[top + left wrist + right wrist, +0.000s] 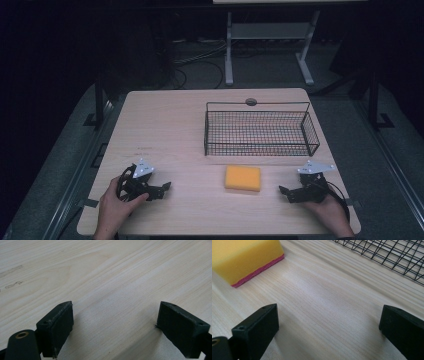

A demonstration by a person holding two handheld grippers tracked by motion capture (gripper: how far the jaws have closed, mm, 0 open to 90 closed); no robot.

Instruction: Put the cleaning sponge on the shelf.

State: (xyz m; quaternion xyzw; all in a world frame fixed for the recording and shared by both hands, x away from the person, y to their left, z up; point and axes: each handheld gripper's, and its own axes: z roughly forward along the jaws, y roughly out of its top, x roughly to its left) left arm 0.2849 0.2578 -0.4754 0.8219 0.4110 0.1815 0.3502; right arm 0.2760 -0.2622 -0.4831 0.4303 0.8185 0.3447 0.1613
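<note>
Yellow sponge (243, 178), pink underside, flat on table (170, 125) near middle, just near of empty wire basket (260, 131). Untouched, nothing lifted or placed yet. Right gripper (286, 192) resting right of sponge, jaws wide apart, holding nothing, aimed toward it. Left gripper (165, 188) well left, jaws spread, empty. Likely grasp and transfer into basket all left.

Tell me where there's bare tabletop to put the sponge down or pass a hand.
Widest bare patch: the table left of the wire basket, beyond the left gripper. Smaller bare strips lie either side of the yellow sponge, between it and each gripper. Tightest: the narrow gap between sponge and basket front, and the corner around the right gripper.
</note>
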